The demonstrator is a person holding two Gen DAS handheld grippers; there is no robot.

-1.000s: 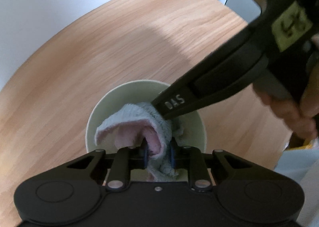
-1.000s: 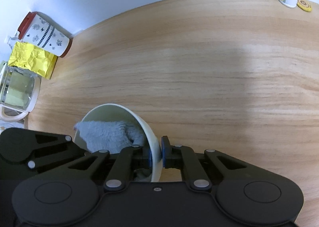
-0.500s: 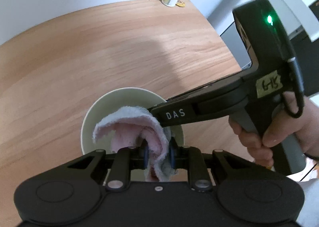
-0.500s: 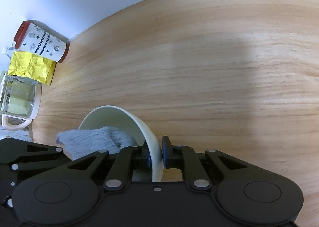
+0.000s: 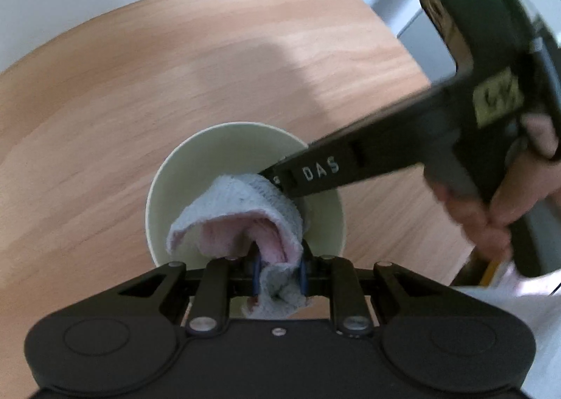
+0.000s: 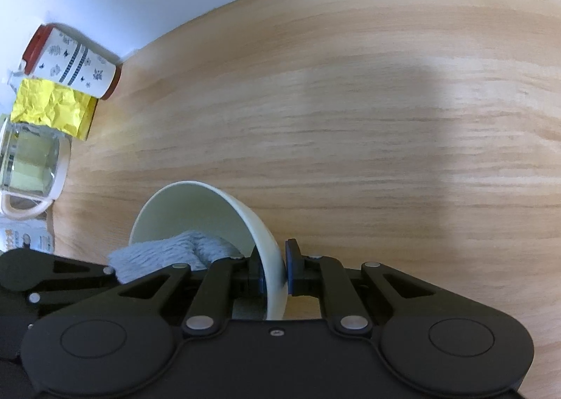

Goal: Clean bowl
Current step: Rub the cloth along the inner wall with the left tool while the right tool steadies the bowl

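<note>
Left wrist: claw (image 5: 279, 275) clamping cloth (image 5: 245, 209).

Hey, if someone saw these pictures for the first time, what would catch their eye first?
Probably the pale bowl low in the middle of the wooden table, with a grey-pink cloth stuffed inside it, pinched by the left gripper. Next, the right gripper clamped over the bowl's rim, one finger inside and one outside. Then the bright yellow crumpled paper by the patterned canister at the table's far left edge.
</note>
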